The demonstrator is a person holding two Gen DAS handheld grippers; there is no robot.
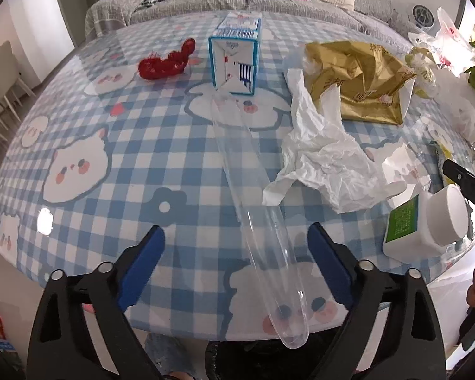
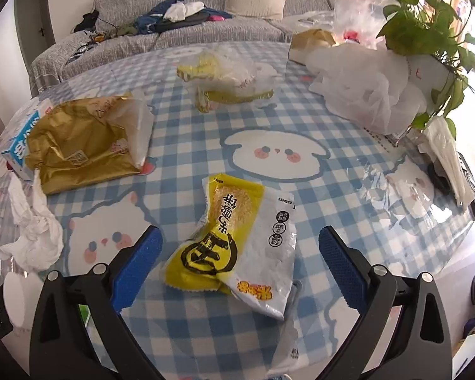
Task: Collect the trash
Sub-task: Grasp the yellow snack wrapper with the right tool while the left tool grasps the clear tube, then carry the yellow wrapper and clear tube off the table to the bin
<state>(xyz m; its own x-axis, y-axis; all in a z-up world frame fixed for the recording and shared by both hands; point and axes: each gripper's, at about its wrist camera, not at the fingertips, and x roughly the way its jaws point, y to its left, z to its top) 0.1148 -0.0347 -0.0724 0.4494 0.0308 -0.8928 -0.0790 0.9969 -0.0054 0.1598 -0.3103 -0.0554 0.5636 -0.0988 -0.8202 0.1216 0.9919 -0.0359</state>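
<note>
Both tongs gape, gripping nothing — clear tube (image 1: 262,237) between left tongs (image 1: 236,247); yellow wrapper (image 2: 234,247) between right tongs (image 2: 240,247).

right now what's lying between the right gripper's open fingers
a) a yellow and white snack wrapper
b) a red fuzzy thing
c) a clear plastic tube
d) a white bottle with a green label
a: in the right wrist view the yellow and white snack wrapper lies flat on the checked tablecloth between the fingers of the right gripper, whose pads stand clear of it on both sides.
</note>
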